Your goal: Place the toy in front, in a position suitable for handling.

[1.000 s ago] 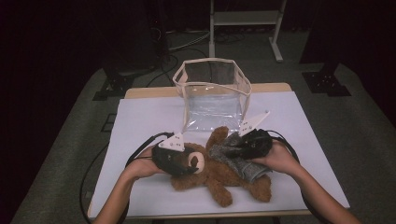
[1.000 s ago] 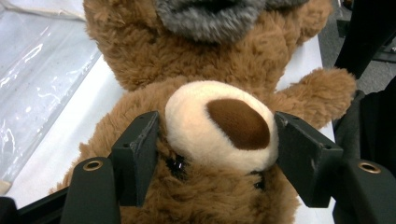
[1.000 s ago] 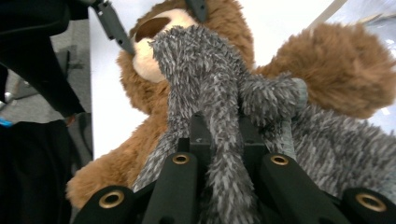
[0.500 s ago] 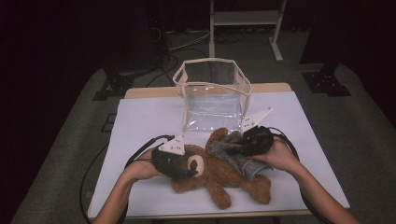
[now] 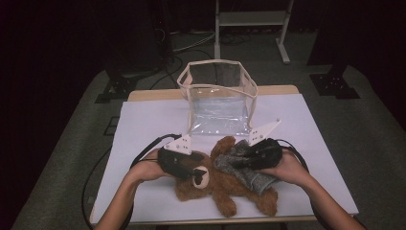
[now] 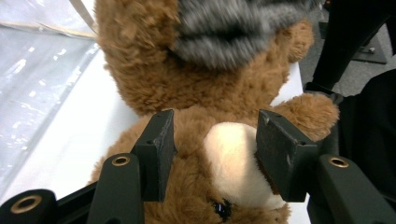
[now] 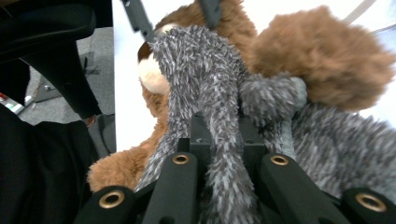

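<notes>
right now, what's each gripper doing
left gripper: jaws astride the bear's muzzle, just been closing; the right pad looks to touch it, grip unclear.
right gripper: shut on the grey garment.

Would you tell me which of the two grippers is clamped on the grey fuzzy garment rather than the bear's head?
The right gripper: its jaws pinch the grey fuzzy garment. The left gripper straddles the teddy bear's muzzle instead.

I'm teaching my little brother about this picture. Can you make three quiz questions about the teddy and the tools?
1. True or false: the teddy bear lies inside the clear bag.
2. What is the right tool shut on: A) the bag, B) the grey fuzzy garment, C) the cable?
3. Which part of the bear sits between the left tool jaws?

Key: 1 false, it lies on the table; 2 B; 3 its muzzle.
</notes>
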`<state>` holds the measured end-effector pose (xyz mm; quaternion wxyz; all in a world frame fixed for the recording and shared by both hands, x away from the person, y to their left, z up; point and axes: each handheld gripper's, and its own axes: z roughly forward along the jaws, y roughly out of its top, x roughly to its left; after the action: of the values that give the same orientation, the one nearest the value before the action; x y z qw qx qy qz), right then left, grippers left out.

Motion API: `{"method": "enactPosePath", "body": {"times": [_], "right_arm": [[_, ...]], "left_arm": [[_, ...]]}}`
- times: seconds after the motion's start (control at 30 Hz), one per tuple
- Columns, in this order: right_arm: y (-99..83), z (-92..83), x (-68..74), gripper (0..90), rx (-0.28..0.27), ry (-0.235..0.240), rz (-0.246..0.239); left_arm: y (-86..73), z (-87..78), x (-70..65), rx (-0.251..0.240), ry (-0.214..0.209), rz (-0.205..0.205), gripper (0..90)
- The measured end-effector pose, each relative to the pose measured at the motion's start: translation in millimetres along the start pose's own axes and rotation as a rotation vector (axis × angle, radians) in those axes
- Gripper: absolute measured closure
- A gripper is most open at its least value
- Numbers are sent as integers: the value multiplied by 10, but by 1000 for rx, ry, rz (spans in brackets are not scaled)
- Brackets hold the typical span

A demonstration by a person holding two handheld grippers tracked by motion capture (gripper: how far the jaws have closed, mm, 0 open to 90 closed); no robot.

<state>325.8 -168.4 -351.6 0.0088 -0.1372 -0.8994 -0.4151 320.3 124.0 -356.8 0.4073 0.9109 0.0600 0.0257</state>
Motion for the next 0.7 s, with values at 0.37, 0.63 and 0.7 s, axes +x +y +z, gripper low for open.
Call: {"method": "enactPosePath", "body": {"times": [0.37, 0.63, 0.7], "right_arm": [[-84, -49, -123, 805, -9, -50, 40], [-145, -60, -95, 805, -11, -27, 50], [-140, -55, -81, 806, -7, -25, 44]], "left_arm": [[-4, -13, 6, 6, -15, -3, 438], [34, -97, 48, -8, 13, -9, 447], [29, -88, 53, 0, 19, -11, 457]]}}
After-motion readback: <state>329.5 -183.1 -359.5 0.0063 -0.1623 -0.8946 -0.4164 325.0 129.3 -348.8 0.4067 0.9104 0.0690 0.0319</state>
